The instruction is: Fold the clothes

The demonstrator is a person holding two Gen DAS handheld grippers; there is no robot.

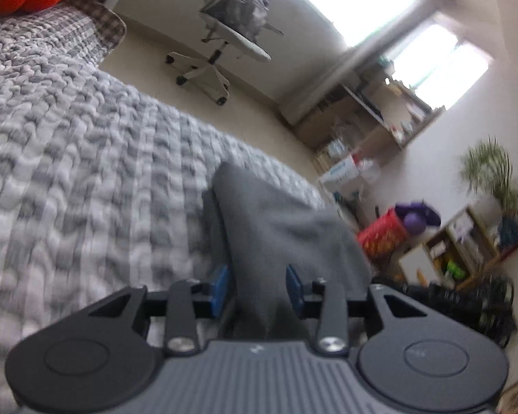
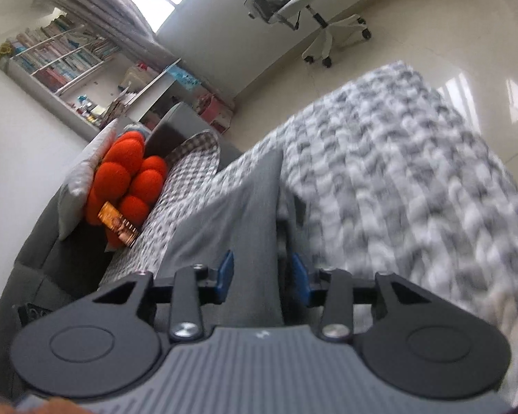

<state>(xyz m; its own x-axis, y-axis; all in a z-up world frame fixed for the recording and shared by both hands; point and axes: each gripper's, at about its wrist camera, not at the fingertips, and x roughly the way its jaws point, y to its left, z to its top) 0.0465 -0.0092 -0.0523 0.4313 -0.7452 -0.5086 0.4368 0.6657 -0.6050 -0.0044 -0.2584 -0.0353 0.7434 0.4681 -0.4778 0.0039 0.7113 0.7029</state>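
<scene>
A: Left tool (image 1: 259, 286) sitting partly open, grey garment (image 1: 276, 227) draped between the blue pads, over the knitted blanket (image 1: 86, 158).

B: Right tool (image 2: 262, 272) also partly open, straddling the same grey cloth (image 2: 238, 214); actual pinch, can't tell.

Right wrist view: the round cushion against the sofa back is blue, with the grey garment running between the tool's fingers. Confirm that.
Not quite. The round cushion is orange, not blue; the right wrist view shows it plainly against the sofa back. The rest holds: the grey garment runs between the right tool's fingers.
</scene>
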